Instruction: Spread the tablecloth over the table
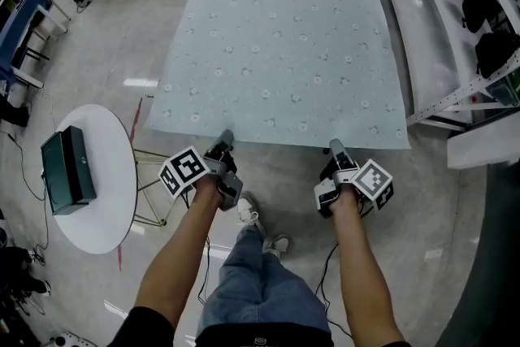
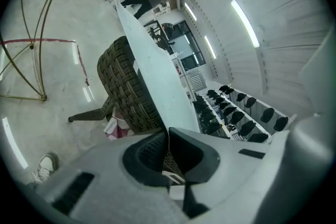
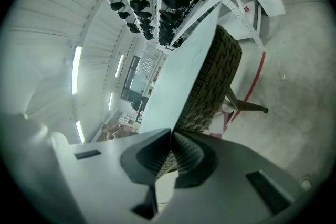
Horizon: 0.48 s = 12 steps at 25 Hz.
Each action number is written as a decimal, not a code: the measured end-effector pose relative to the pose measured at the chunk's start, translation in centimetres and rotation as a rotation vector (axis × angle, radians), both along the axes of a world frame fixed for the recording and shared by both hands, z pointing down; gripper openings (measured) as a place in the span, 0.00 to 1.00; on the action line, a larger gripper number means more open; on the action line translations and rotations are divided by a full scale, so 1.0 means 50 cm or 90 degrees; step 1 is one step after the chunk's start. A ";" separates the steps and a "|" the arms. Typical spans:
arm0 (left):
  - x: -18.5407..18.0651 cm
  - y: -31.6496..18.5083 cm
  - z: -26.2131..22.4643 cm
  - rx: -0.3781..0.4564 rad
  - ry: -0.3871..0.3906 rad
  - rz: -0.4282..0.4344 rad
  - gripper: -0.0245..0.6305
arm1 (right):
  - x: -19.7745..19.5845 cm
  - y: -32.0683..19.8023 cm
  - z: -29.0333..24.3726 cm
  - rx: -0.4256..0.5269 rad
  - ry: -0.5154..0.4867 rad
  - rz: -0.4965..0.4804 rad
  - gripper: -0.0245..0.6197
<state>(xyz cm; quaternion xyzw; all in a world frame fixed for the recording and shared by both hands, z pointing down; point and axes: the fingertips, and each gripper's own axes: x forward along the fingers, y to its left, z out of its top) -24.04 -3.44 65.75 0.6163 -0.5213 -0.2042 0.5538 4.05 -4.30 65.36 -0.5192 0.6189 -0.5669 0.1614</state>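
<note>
The pale blue-green tablecloth with small flower prints lies flat over the table and hides its top. My left gripper is at the left part of the cloth's near edge. In the left gripper view the gripper has its jaws closed on the thin cloth edge. My right gripper is at the right part of the same edge. In the right gripper view this gripper is also shut on the cloth. A dark wicker table base shows under the cloth.
A round white side table with a dark green box stands at the left, on thin gold wire legs. A white rack with black items runs along the right. The person's legs and shoes are below the near edge.
</note>
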 end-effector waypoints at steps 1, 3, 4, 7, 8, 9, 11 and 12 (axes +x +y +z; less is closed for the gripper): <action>0.002 0.004 0.000 0.001 0.001 0.000 0.05 | 0.001 0.003 -0.001 -0.002 0.000 0.001 0.05; 0.005 0.011 0.000 0.002 0.002 0.000 0.05 | 0.004 0.011 -0.004 -0.008 0.003 0.003 0.05; 0.006 0.015 0.000 0.002 0.002 0.000 0.05 | 0.006 0.014 -0.005 -0.009 0.004 0.004 0.05; 0.011 0.026 -0.001 0.001 0.000 -0.002 0.05 | 0.012 0.023 -0.007 -0.008 0.002 0.007 0.05; 0.013 0.029 -0.001 0.001 -0.001 -0.002 0.05 | 0.014 0.026 -0.008 -0.008 0.002 0.006 0.05; 0.015 0.033 -0.002 0.000 -0.002 -0.001 0.06 | 0.015 0.029 -0.008 -0.004 0.002 0.005 0.05; 0.016 0.039 -0.002 -0.003 -0.010 -0.001 0.06 | 0.018 0.032 -0.007 0.001 0.001 0.003 0.05; 0.015 0.041 -0.003 -0.006 -0.020 -0.001 0.07 | 0.019 0.033 -0.007 0.000 0.002 0.003 0.06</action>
